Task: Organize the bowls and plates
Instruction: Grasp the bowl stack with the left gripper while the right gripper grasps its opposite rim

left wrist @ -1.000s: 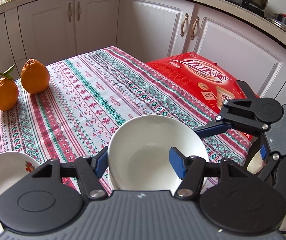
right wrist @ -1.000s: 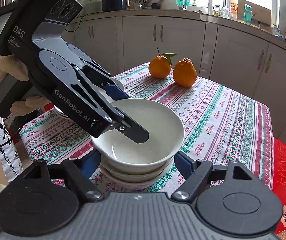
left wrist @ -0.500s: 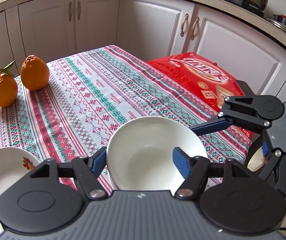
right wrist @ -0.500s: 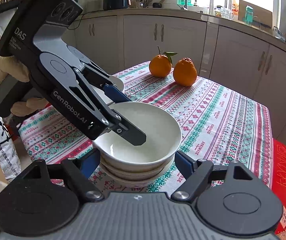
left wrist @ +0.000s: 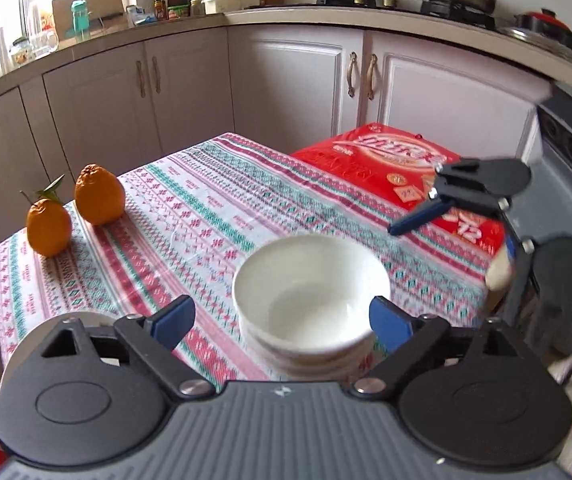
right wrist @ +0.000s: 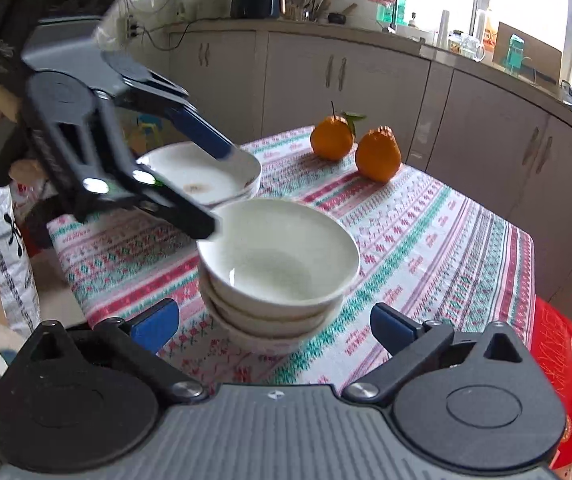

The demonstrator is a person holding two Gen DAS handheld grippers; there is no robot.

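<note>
Left wrist view: the left gripper (left wrist: 281,318) has its jaws opening, spread wide with nothing pressed between the pads. The stack of white bowls (left wrist: 312,300) stands on the patterned tablecloth (left wrist: 213,220), just ahead of the right-hand blue pad and apart from it. Two oranges (left wrist: 73,214) sit near the far left corner of the table. A red box (left wrist: 402,168) lies beyond the table edge. The right gripper (left wrist: 446,216) enters from the right.

Right wrist view: the right gripper (right wrist: 273,326) has its jaws opening, spread wide on either side of the stack of white bowls (right wrist: 277,268) without touching it. Three nested bowls can be counted. Behind the stack sits a plate (right wrist: 205,174). The left gripper (right wrist: 213,188) hangs above both, one finger over the plate, the other at the top bowl's rim; whether it touches cannot be told.
</note>
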